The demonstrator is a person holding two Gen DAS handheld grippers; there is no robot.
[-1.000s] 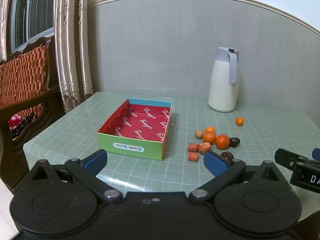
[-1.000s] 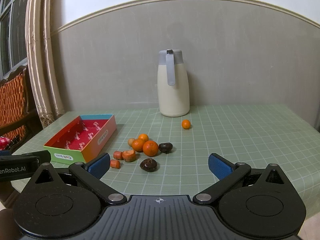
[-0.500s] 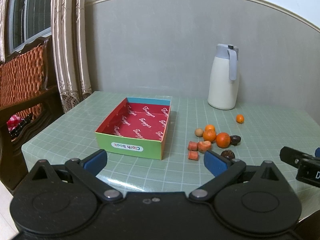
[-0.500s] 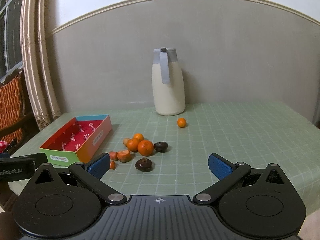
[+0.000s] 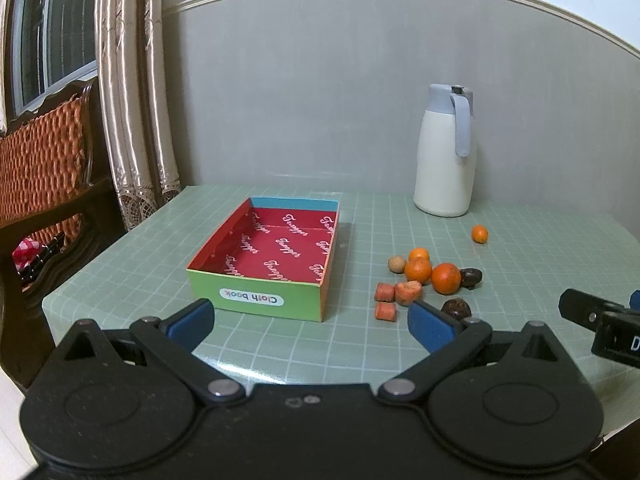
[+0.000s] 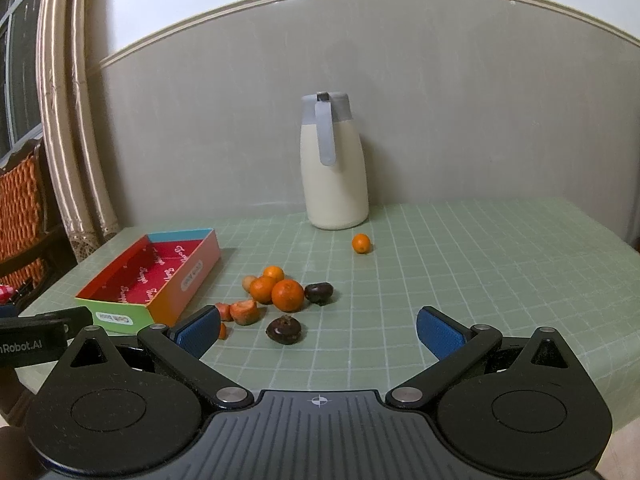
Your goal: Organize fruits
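Home dining room, curtains (image 5: 132, 120), cushioned chair (image 5: 40, 160), thermos (image 6: 334, 164)

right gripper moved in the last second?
Yes. In its own view the jug and the fruit pile have slid left and slightly up past the open right gripper, so it has swung rightward.

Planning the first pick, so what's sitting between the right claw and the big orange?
In the right wrist view, a dark brown fruit lies on the tablecloth between the open right claw and the big orange.

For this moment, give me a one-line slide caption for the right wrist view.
Open right hand-held gripper faces scattered fruit pieces beside an empty red-lined box, jug behind.
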